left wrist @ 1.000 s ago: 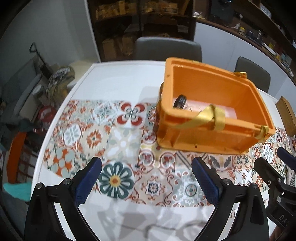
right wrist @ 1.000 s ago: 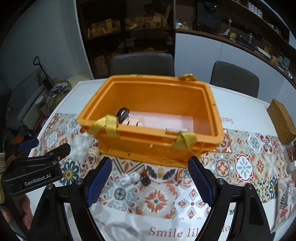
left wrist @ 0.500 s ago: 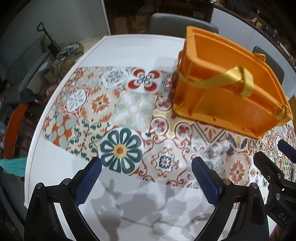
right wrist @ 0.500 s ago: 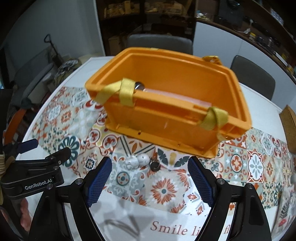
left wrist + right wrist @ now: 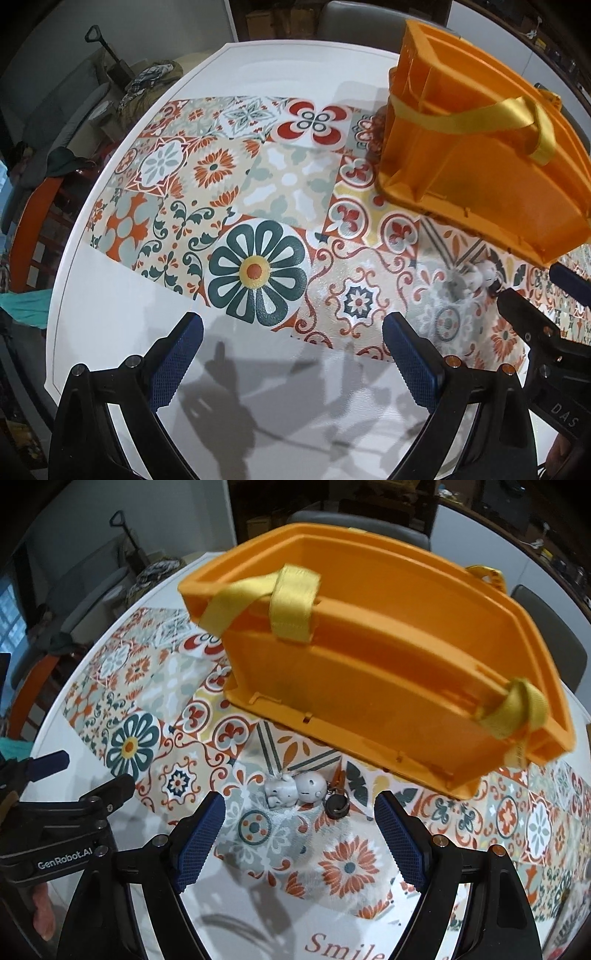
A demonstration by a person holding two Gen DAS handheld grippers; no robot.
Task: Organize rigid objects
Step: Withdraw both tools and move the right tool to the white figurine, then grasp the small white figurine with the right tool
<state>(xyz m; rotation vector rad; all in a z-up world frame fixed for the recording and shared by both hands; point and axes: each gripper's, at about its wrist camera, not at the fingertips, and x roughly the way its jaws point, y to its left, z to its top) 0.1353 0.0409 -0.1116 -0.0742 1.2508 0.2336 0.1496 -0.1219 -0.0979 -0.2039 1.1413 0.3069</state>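
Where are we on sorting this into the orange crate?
Done: nothing visibly confirmed; the orange crate's interior is mostly hidden. In hand: nothing; the right tool hangs open over the white figurine keychain, and the left tool is open too. Left: grasp the keychain and put it in.

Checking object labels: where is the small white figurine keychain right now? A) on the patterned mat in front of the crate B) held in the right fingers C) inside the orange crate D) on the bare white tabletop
A: the white figurine keychain lies on the patterned mat just in front of the orange crate, ahead of the open right gripper.
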